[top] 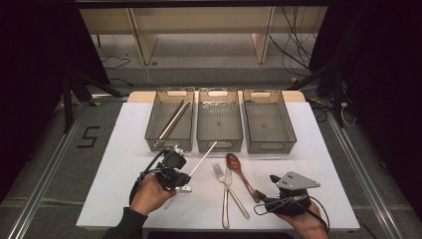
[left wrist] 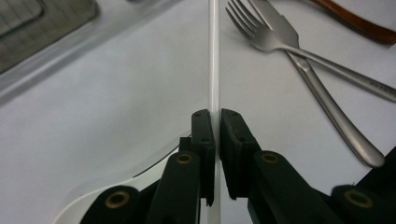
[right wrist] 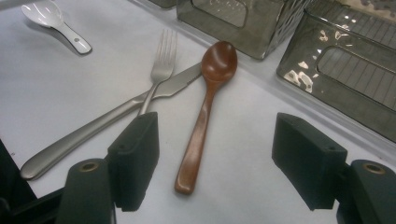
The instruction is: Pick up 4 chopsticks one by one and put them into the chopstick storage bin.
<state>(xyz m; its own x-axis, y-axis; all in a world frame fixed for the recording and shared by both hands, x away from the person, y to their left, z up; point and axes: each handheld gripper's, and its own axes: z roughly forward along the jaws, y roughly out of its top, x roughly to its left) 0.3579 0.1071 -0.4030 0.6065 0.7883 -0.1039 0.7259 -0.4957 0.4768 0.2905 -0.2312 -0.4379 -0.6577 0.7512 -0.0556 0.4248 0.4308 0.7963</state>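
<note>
Two jaws of the left gripper point(left wrist: 217, 122) clamp the white chopstick point(left wrist: 214, 56); carry it level toward the upper-left bin point(top: 169, 119).

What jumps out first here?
The left gripper clamps a thin white stick near the table's front left, its far end angled toward the three grey baskets at the back. At centre, a crossed fork and knife lie beside a brown wooden spoon.

place: lab | signs: taped floor point(top: 59, 149), loose cables point(top: 298, 50), rig frame point(top: 67, 99)
</note>
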